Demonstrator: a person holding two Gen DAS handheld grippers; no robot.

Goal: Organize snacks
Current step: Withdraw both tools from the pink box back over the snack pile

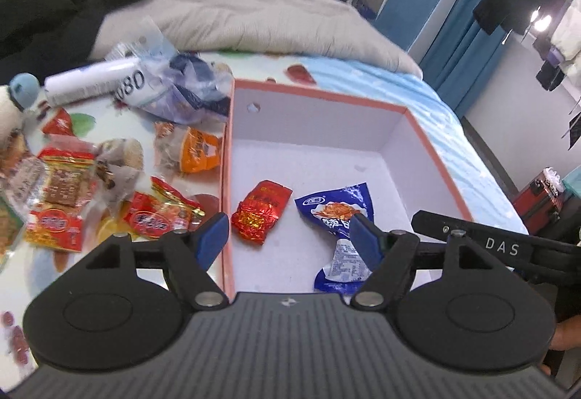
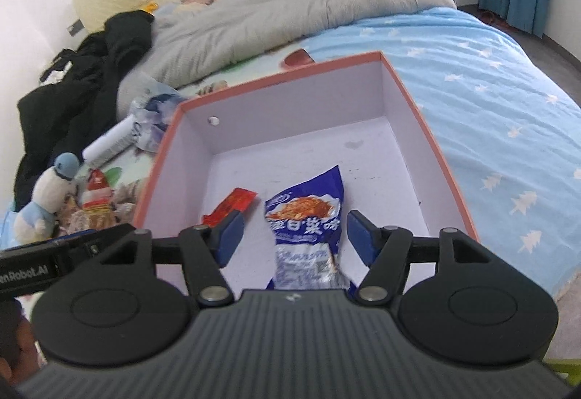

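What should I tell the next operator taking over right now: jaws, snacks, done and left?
Left gripper: jaws open, empty, over the near left wall of the pink box.
Right gripper: jaws open, empty, either side of the blue snack packet, not closed on it.
Done: two snacks lie on the box floor, the blue snack packet and a small red packet.
Left: the snack pile outside the box on the bed, to its left, including the orange packet by the box wall. A plush toy and a white tube lie near the pile.
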